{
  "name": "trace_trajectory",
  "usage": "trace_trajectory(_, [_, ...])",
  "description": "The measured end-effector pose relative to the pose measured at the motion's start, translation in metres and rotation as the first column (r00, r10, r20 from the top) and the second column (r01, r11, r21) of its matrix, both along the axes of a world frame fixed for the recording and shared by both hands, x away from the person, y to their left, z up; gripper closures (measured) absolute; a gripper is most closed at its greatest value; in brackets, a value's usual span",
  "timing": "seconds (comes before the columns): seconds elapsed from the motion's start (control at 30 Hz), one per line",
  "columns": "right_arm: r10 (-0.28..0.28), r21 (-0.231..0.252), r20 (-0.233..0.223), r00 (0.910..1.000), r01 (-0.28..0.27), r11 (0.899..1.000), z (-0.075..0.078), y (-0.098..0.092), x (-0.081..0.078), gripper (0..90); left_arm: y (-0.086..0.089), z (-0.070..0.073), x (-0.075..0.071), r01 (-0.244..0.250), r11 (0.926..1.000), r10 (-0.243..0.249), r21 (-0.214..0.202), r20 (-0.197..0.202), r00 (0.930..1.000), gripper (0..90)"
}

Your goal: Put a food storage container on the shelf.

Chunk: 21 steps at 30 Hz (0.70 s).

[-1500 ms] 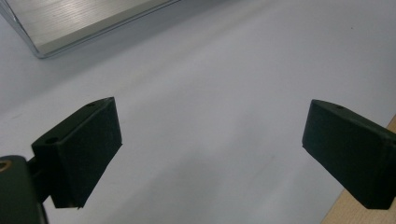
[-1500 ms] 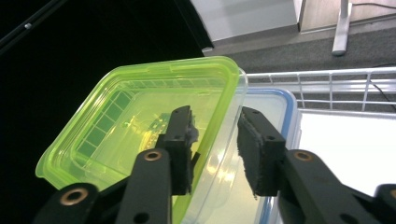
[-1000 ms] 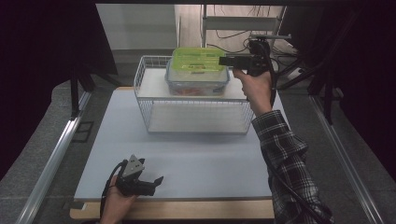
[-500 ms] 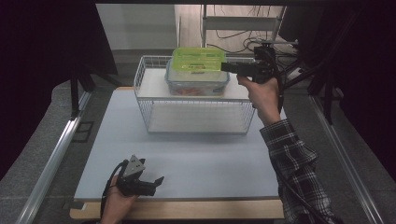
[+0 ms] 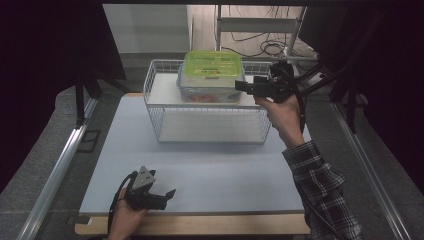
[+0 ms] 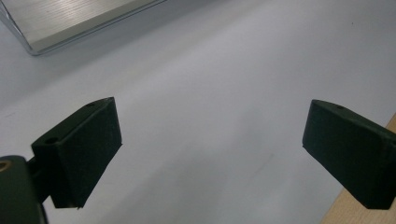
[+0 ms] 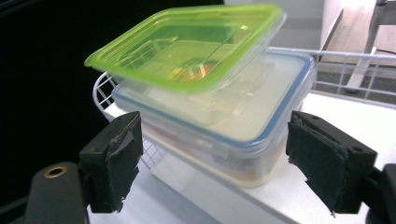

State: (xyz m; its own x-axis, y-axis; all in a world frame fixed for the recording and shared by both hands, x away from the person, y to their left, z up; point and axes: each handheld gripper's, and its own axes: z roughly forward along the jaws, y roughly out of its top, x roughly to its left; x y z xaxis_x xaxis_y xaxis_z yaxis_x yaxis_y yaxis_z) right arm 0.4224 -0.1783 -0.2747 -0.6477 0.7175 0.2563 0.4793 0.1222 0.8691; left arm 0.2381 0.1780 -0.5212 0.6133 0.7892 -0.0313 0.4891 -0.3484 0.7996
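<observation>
A clear container with a green lid (image 5: 212, 64) (image 7: 191, 44) lies askew on top of a clear container with a blue-rimmed lid (image 5: 207, 90) (image 7: 247, 126). Both rest on the upper shelf of a white wire rack (image 5: 165, 107). My right gripper (image 5: 241, 86) (image 7: 219, 163) points at the stack from its right side. It is open, its jaws have just been opening, and its pads touch neither container. My left gripper (image 5: 170, 194) (image 6: 210, 149) is open over the white mat (image 5: 225, 175) near the front left, with nothing between its jaws.
The rack's lower shelf (image 5: 210, 127) is bare. A wooden table edge (image 5: 200, 224) (image 6: 373, 212) runs along the front of the mat. A metal rail (image 5: 55, 170) (image 6: 70, 23) lies at the left. Cables and dark stands crowd the back right.
The right gripper has drawn back from the green-lidded container's right edge, moving lower and toward the near right, with its jaws wider. The green-lidded container stays on the lower one. The left gripper has not moved.
</observation>
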Motion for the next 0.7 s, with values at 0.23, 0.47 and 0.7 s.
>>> trace_trajectory(0.23, [0.020,-0.023,0.019,0.9996,-0.019,1.000,-0.010,0.001,-0.011,15.1,0.000,0.000,0.000,0.001,1.0000,-0.001,0.001,0.001,1.0000,4.3])
trace_trajectory(0.47, [0.034,-0.062,0.046,0.9983,-0.031,0.998,-0.024,0.002,-0.020,12.7,0.000,0.000,0.000,0.001,1.0000,-0.001,0.001,0.004,1.0000,4.3])
trace_trajectory(0.7, [0.042,-0.068,0.049,0.9979,-0.039,0.997,-0.035,0.000,-0.026,11.1,0.000,0.000,0.000,0.001,1.0000,-0.001,0.004,0.003,1.0000,4.4])
